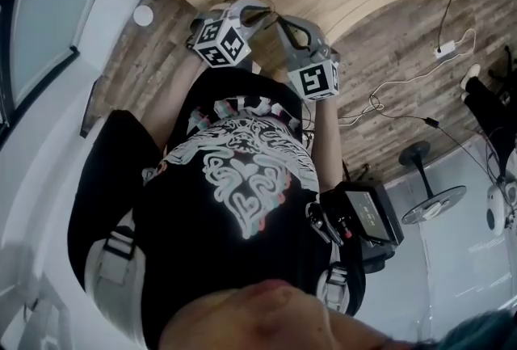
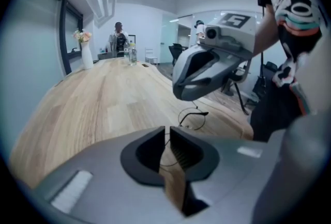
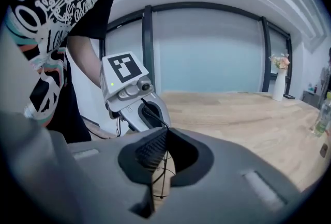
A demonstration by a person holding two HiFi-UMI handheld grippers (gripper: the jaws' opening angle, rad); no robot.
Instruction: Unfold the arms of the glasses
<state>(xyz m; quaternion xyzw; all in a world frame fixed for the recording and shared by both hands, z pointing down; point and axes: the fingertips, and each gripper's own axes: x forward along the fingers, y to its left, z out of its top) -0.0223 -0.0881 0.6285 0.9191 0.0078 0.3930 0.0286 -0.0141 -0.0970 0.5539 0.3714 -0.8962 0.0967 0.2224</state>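
A pair of thin black wire-framed glasses [image 2: 193, 118] hangs just above the wooden table [image 2: 103, 104], held between both grippers. My left gripper [image 2: 166, 137] is shut on a thin wire of the frame, with one round lens and a dark arm showing beyond its jaws. My right gripper [image 3: 164, 140] is shut on a thin black arm of the glasses [image 3: 155, 116], which runs toward the left gripper [image 3: 135, 98]. In the head view the left gripper [image 1: 241, 10] and right gripper [image 1: 284, 23] meet close together at the table's near edge [image 1: 355, 13].
A white vase with flowers [image 2: 85, 53] and bottles [image 2: 129, 55] stand at the table's far end, where a person [image 2: 119, 36] is. Another bottle [image 3: 324, 114] is at the right. Cables, a power strip [image 1: 449, 49] and a round stand base [image 1: 433, 204] lie on the floor.
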